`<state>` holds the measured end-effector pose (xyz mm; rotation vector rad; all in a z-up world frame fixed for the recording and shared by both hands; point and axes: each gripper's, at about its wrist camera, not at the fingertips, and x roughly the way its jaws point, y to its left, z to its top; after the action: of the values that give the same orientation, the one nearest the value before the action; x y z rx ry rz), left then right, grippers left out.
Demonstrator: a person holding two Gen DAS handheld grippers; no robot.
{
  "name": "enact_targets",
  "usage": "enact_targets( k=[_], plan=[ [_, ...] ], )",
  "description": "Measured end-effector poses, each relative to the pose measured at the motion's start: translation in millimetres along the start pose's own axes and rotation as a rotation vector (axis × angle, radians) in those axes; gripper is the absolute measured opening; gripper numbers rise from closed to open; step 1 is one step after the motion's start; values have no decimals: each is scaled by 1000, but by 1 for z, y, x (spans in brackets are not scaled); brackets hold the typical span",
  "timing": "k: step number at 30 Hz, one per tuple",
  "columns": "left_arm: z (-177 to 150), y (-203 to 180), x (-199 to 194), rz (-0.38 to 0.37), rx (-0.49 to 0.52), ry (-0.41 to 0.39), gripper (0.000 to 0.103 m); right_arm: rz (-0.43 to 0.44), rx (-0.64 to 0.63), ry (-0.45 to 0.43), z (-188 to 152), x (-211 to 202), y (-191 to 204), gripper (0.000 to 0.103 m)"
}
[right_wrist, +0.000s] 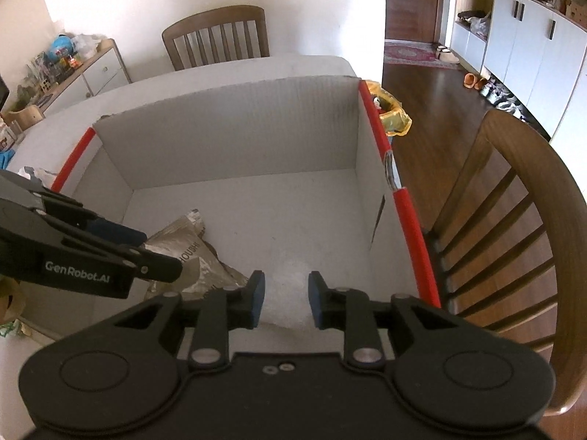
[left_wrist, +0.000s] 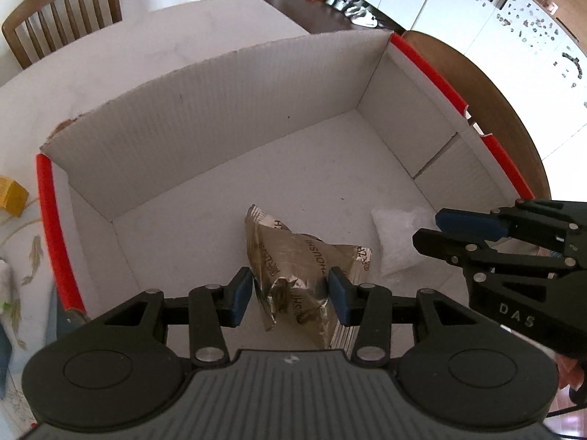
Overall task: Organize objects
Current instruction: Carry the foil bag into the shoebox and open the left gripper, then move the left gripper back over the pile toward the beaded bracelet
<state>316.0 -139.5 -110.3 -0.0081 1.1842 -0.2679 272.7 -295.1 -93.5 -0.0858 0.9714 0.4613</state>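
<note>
Inside the white cardboard box (left_wrist: 227,139) on the bench, the left gripper (left_wrist: 290,293) jaws clamp a crinkled golden foil packet (left_wrist: 293,278). The right gripper (right_wrist: 284,299) jaws stand open astride a white pouch (right_wrist: 290,293). Wooden chairs (right_wrist: 216,36) flank the pale bench (left_wrist: 128,58).

White box (left_wrist: 227,117) with red edges; gold printed packet (left_wrist: 293,275).

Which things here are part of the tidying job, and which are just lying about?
Part of the job:
- cardboard box
- foil packet, between the left tongs
- white pouch, between the right tongs

Lying about:
- yellow carton
- wooden chair
- shoes
</note>
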Motion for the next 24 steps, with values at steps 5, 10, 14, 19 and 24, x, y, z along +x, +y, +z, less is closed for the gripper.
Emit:
enact_targets(
  k=[5,10,14,19,24],
  plan=[
    [-7,2,-17,-19,-3,-46,56,17,-5,-23,2,-14,1,30],
    [-16,4,-47,-32,-3,-113,56,34,-12,-68,4,-34,7,33],
    [-28,6,-74,-45,-6,-172,56,51,-22,-107,5,-52,17,33],
    [-45,14,-102,-65,-10,-237,56,61,-34,-148,3,-73,36,33],
    [-66,21,-125,-86,-17,-292,56,73,-33,-181,-1,-92,60,33]
  ],
)
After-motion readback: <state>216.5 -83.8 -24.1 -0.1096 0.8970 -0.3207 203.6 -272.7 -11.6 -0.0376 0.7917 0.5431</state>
